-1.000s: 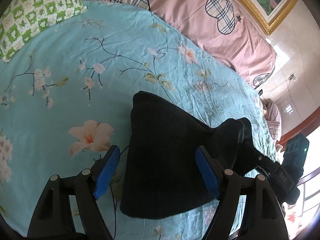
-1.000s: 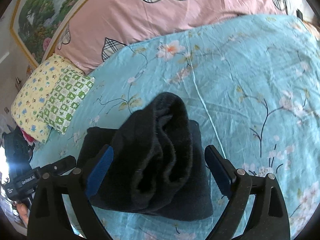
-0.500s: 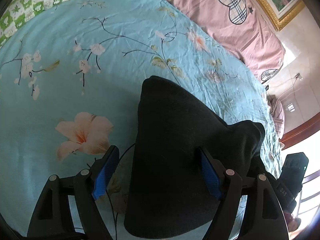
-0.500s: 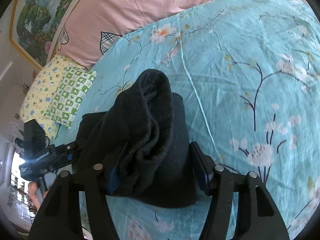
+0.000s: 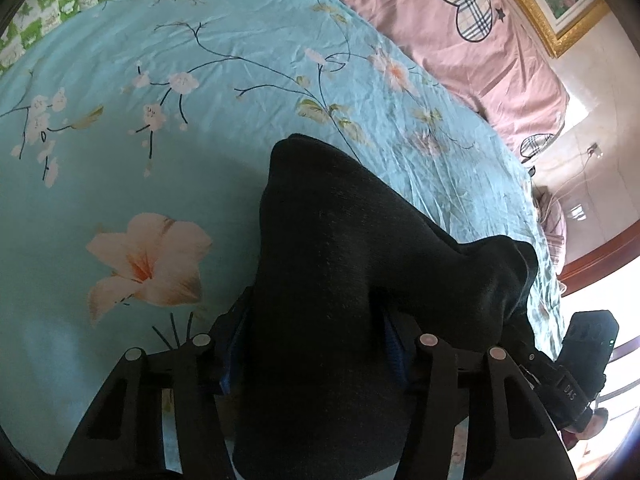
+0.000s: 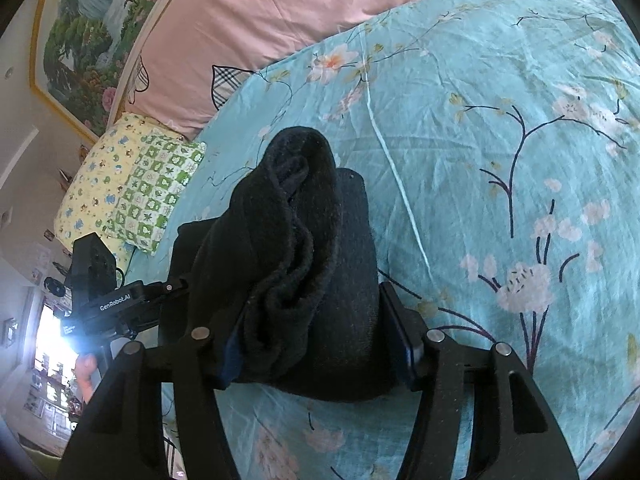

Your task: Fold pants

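The black pants (image 5: 344, 280) lie as a thick folded bundle on the bed, on its blue flowered sheet (image 5: 120, 184), with a pink quilt (image 5: 460, 40) behind and a green checked pillow (image 6: 156, 192) off to one side.

Both grippers have just been closing, each with the cloth between its fingers. The left gripper (image 5: 316, 352) now pinches one end of the bundle: its blue pads are mostly buried in the fabric. The right gripper (image 6: 320, 344) pinches the other end, where the soft layers bunch up in rolls between its fingers (image 6: 404, 344). In the right wrist view the left gripper shows at the far side of the bundle, so the two grips stand at opposite ends.

The step in hand looks like taking a firm hold on both ends before lifting or turning the bundle over for the last fold. To do it well:

- Make sure each grip takes in all the layers, not only the top one; the rolled edge on the right side could slip out and leave the fold loose.
- Keep both grips equally tight, then raise both ends together and level, so the middle does not sag and open.
- Keep the cloth lightly stretched between the two hands while it travels.
- Set it down flat on the sheet, edges lined up, before letting go.

The fabric looks thick and fleecy, so it should hold well but spring back once released.
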Action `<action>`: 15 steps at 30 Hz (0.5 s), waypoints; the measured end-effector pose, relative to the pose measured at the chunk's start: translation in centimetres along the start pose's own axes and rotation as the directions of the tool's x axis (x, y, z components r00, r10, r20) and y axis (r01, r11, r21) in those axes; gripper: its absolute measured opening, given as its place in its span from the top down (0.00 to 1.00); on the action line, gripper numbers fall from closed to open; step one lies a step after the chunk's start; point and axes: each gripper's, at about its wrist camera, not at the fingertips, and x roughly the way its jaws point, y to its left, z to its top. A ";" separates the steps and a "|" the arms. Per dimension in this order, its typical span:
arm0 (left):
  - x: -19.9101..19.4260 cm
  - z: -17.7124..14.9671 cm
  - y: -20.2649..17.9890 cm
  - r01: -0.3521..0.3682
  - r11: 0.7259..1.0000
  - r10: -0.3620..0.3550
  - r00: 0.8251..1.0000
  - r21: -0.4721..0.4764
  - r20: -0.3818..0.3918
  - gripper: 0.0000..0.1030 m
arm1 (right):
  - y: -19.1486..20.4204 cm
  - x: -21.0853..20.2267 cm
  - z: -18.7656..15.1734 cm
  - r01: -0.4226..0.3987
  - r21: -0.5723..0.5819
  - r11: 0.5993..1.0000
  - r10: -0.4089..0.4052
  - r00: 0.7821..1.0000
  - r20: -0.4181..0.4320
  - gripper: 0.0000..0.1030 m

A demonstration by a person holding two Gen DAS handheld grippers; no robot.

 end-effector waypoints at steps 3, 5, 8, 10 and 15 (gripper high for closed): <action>-0.3 -0.2 -0.3 -0.001 1.000 0.001 1.000 0.000 0.008 0.54 | 0.0 0.0 0.0 -0.009 0.004 1.000 0.009 1.000 0.002 0.45; -0.6 -0.2 -0.7 0.000 1.000 0.000 1.000 0.006 0.013 0.59 | 0.1 -0.1 -0.1 -0.016 0.004 1.000 0.016 1.000 0.005 0.49; -1.3 -0.2 -1.3 -0.006 1.000 0.005 1.000 0.023 0.026 0.65 | 0.2 -0.4 -0.3 -0.034 0.011 0.999 0.033 0.999 0.023 0.54; -1.9 -0.2 -1.8 -0.013 0.999 0.011 0.999 0.036 0.039 0.67 | 0.5 -0.6 -0.3 -0.031 0.006 1.000 0.030 0.999 0.032 0.55; -3.2 -0.2 -2.1 0.003 0.999 -0.005 0.998 0.040 0.057 0.69 | 1.3 -0.9 -0.2 -0.030 -0.005 1.000 0.030 0.999 0.036 0.57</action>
